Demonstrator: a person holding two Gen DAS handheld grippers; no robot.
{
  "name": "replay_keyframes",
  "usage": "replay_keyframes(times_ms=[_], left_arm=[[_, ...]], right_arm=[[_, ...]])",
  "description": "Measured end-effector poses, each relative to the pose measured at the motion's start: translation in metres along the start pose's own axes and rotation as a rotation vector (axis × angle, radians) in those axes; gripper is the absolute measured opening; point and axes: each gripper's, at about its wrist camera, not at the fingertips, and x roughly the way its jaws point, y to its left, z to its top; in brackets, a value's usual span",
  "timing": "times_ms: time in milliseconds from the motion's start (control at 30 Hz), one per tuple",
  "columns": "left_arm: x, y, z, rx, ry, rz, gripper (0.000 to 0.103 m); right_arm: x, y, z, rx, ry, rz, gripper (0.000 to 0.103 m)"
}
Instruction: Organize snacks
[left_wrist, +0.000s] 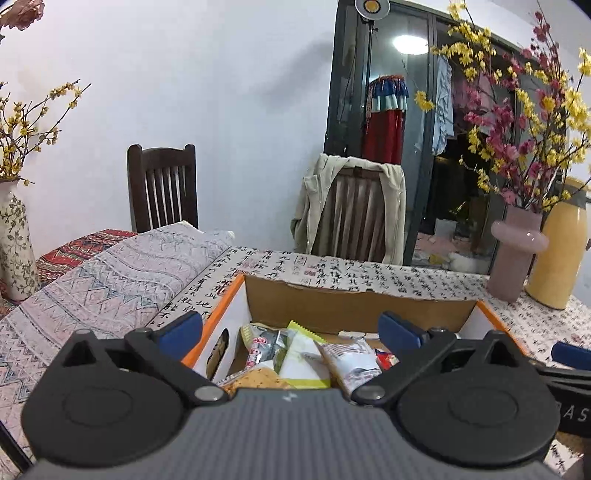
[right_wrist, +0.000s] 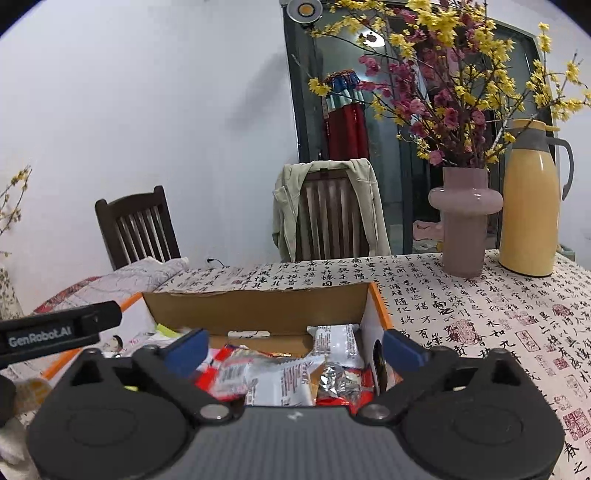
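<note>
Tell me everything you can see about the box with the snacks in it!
The box is open-topped cardboard: plain brown inside, white side walls, orange edges. Its far wall has a ragged, torn top edge. It sits flat on the tablecloth printed with black writing and red stamps. Snack packets lie loose inside in white, silver, red and yellow-green wrappers. A dark oval hole shows in its left wall. Nothing grips it.

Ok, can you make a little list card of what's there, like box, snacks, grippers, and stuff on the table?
box: open cardboard box with orange rim
snacks: packets piled inside box
left gripper: open, empty, above snacks
right gripper: open, empty, above snacks
table: cloth with black writing
behind box: pink vase with flowers, yellow flask
</note>
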Motion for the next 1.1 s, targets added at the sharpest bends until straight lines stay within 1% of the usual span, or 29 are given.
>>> replay_keyframes(times_ms=[133,267,333,467,600,700,833,1100], left_arm=[[-0.014,0.0,0.009,0.0,-0.027,0.006,0.103],[-0.042,0.0,0.02,0.005,-0.057,-0.006,0.103],[-0.058,0.002,0.021,0.01,-0.064,-0.026,0.103],[-0.092,0.009,0.013,0.031,-0.065,-0.067,0.103],[-0.125,0.018,-0.002,0.047,-0.048,-0.089,0.103],[-0.145,0.029,-0.017,0.047,-0.022,-0.097,0.103],[-0.164,0.04,-0.039,0.053,0.031,-0.092,0.103],[-0.177,0.055,-0.084,0.049,0.164,-0.106,0.103]], right_arm=[[-0.008,-0.001,0.004,0.009,-0.014,0.003,0.103],[-0.028,0.003,0.011,-0.005,-0.031,0.017,0.103],[-0.043,0.006,0.013,-0.019,-0.045,0.023,0.103],[-0.082,0.009,0.006,-0.053,-0.06,0.036,0.103],[-0.119,0.007,-0.011,-0.067,-0.041,0.043,0.103],[-0.142,0.005,-0.028,-0.068,-0.011,0.049,0.103],[-0.165,0.0,-0.048,-0.054,0.039,0.056,0.103],[-0.184,-0.005,-0.085,-0.025,0.133,0.056,0.103]])
